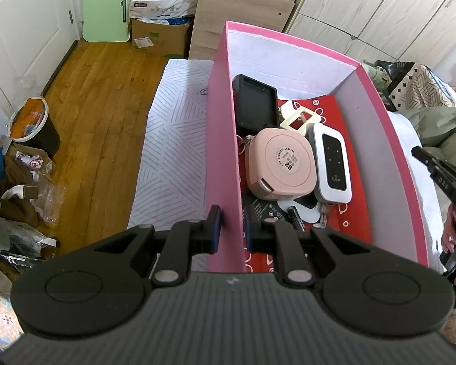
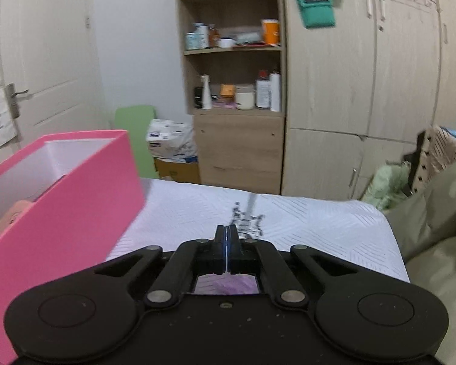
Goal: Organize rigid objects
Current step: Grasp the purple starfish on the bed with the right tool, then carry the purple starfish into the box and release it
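Pink box (image 1: 222, 152), bed's foot edge: left gripper (image 1: 231, 228) jaws clamp its wall; right gripper (image 2: 225, 243) jaws shut, empty. We keep the box steady.

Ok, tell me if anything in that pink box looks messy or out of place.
Yes. Inside the pink box things lie heaped: the round pink case rests tilted over smaller items, the wifi router leans beside it, and the black tray leans against the wall.
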Available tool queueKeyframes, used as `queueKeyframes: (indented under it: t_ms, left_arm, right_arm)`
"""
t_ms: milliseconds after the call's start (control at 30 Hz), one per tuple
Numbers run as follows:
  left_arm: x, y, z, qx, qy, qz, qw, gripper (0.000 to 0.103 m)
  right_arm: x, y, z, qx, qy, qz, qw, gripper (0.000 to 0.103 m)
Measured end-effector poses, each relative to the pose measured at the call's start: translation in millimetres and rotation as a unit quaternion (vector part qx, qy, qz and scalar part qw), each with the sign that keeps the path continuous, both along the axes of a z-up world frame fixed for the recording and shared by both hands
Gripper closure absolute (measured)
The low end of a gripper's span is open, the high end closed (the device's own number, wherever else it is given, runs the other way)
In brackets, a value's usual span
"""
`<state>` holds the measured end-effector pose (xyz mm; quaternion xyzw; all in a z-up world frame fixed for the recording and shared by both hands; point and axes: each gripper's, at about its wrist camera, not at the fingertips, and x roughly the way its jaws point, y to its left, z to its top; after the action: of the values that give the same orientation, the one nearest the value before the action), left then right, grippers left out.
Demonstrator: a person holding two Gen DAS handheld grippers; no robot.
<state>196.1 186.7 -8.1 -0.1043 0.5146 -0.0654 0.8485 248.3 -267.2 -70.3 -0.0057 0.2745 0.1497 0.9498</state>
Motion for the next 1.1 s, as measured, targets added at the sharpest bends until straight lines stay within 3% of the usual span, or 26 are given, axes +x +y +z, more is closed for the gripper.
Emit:
queueKeyframes:
  t_ms: [133, 200, 300, 367, 433, 500, 600, 700, 767, 867, 1000, 1100]
  left_arm:
    - [-0.6, 0.1, -0.2, -0.003, -0.001, 0.002, 1.0000, 0.090]
    - [-0.6, 0.2, -0.2, -0.002, 0.000, 0.002, 1.0000, 0.090]
    - [-0.6, 0.2, -0.1, -0.002, -0.001, 0.000, 1.0000, 0.090]
    - [-0.8, -0.1, -0.1, -0.001, -0.001, -0.001, 1.0000, 0.090]
    - [-1.0, 0.6, -0.1, -0.003, -0.002, -0.001, 1.0000, 0.090]
    - [-1.0, 0.8, 0.0, -0.005, -0.003, -0.001, 1.0000, 0.090]
    - [-1.1, 1.5, 0.2, -0.007, -0.004, 0.000, 1.0000, 0.090]
    - [-0.9, 1.6, 0.4, -0.008, -0.004, -0.001, 1.0000, 0.090]
    - [-1.2, 1.7, 0.4, -0.008, -0.003, -0.001, 1.0000, 0.090]
    - [-1.3, 1.7, 0.0, -0.007, -0.004, -0.001, 1.0000, 0.090]
    - [-1.6, 1.8, -0.2, -0.009, -0.004, -0.002, 0.9999, 0.090]
    - [-1.4, 2.4, -0.3, -0.010, -0.004, -0.001, 0.9999, 0.090]
  right_arm:
    - [1.0, 1.2, -4.4, -0.007, 0.008, 0.003, 1.000, 0.101]
    - [1.5, -4.8, -8.8, -0.011, 0.012, -0.014, 1.000, 0.094]
    - [-0.2, -18.0, -16.0, 0.005, 0.028, -0.026, 0.999, 0.093]
    - [-1.9, -23.8, -20.9, 0.007, 0.041, -0.024, 0.999, 0.082]
    - [-3.3, -24.5, -25.3, 0.003, 0.045, -0.016, 0.999, 0.058]
    - [-3.1, -21.3, -29.0, -0.004, 0.044, -0.003, 0.999, 0.052]
    - [2.3, -12.7, -36.8, -0.020, 0.042, 0.008, 0.999, 0.033]
    - [10.7, -4.4, -48.4, -0.034, 0.047, 0.010, 0.998, 0.030]
    - [14.0, -2.5, -53.4, -0.027, 0.044, 0.006, 0.999, 0.017]
    - [18.0, -2.7, -54.0, -0.022, 0.048, -0.002, 0.999, 0.020]
    - [17.5, -7.8, -51.8, -0.018, 0.046, -0.015, 0.999, 0.042]
    - [18.9, -13.9, -49.8, -0.010, 0.052, -0.016, 0.998, 0.042]
